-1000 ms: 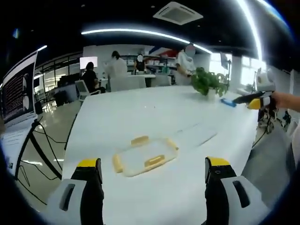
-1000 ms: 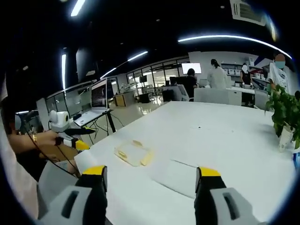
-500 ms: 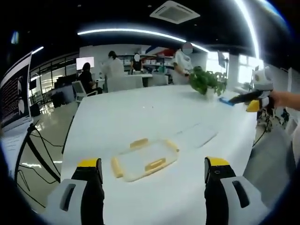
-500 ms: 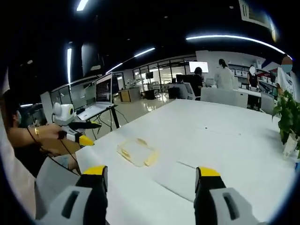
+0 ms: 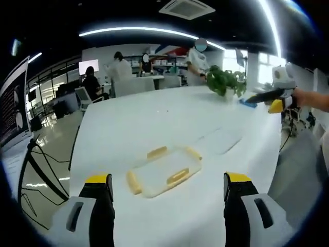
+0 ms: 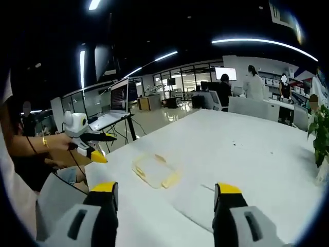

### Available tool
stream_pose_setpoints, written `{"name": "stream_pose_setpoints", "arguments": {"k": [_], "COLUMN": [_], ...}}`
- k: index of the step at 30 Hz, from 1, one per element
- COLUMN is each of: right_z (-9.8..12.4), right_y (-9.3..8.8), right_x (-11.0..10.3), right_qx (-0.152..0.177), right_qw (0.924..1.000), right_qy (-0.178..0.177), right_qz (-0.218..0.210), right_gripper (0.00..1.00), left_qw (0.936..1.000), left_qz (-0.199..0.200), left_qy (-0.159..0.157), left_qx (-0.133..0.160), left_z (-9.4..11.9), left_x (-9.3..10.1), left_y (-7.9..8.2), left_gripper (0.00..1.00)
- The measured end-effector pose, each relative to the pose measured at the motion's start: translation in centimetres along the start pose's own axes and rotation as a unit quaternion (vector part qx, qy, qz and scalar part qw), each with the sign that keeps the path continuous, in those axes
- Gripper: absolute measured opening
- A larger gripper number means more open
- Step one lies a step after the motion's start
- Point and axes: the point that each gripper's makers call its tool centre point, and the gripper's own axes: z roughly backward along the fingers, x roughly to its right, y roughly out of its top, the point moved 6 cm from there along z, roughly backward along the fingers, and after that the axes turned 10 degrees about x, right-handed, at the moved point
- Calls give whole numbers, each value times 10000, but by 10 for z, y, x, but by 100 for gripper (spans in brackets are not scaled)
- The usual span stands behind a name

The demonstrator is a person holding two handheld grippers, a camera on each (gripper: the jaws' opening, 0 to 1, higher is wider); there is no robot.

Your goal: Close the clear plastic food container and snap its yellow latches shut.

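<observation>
Both tools, left tool point(image 5: 167, 186) and right tool point(image 6: 165, 194), are hanging spread and empty, each facing the container point(image 5: 163, 172) lying ahead on the counter point(image 5: 154, 123), likely lining up.

Potted plant point(image 6: 322, 139) cut by edge

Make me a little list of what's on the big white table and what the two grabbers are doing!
table: white table
container: clear plastic container with yellow latches, flat on the table
clear sheet: flat clear piece lying apart beyond the container
plant: potted green plant at the far end
left gripper: open, above the table, holding nothing
right gripper: open, holding nothing
</observation>
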Motion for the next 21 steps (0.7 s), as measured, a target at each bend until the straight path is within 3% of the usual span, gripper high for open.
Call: {"name": "stream_pose_setpoints", "arguments": {"k": [11, 21], "right_z": [-24, -60], "right_y": [-5, -11], "right_x": [-2, -3], "right_qx": [-189, -477], "right_qw": [9993, 9959], "right_qy": [299, 741], "right_qz": [93, 219], "right_gripper": [76, 76], "left_qw": [9995, 9977], "left_qz": [-84, -167], "left_qy": [-170, -343], "left_qx": [-264, -557], "left_z": [-14, -26], "left_x": [-11, -26], "left_y": [-8, -16], "left_gripper": [87, 87]}}
